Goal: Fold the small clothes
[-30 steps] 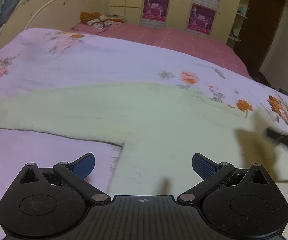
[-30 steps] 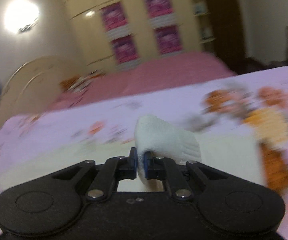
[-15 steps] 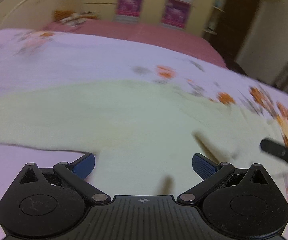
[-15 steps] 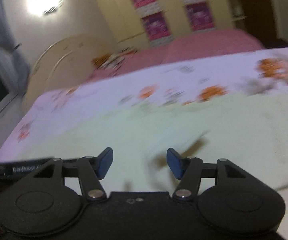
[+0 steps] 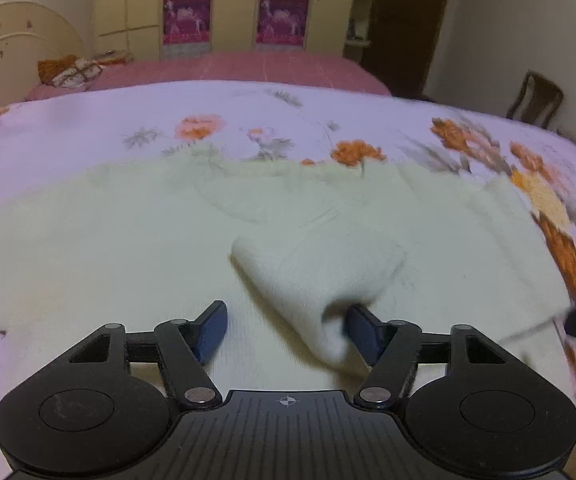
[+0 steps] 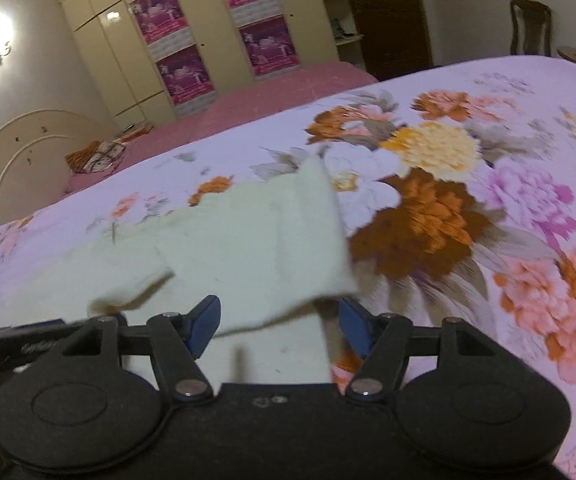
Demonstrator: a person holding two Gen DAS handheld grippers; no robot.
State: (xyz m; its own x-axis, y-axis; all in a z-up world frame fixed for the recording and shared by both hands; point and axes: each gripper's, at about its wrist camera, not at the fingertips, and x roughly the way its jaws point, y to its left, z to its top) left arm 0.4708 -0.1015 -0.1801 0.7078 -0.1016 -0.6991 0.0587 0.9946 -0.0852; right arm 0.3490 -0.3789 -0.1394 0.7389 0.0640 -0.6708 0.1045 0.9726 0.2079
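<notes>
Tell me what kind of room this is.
A bedroom, most likely: a bed with a floral bedspread, a curved headboard, and tall wardrobe doors behind.

No wording can be read. The magenta posters (image 6: pixel 185 74) on the wardrobe (image 6: pixel 224 32) doors carry print (too small and blurred), and faint lettering on the left tool's (image 6: pixel 36 346) arm is illegible.

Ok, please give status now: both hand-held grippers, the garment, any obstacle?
Left hand-held gripper open, closing around raised fold. Right hand-held gripper open, just released. Pale garment on floral bedspread. No obstacle.
</notes>
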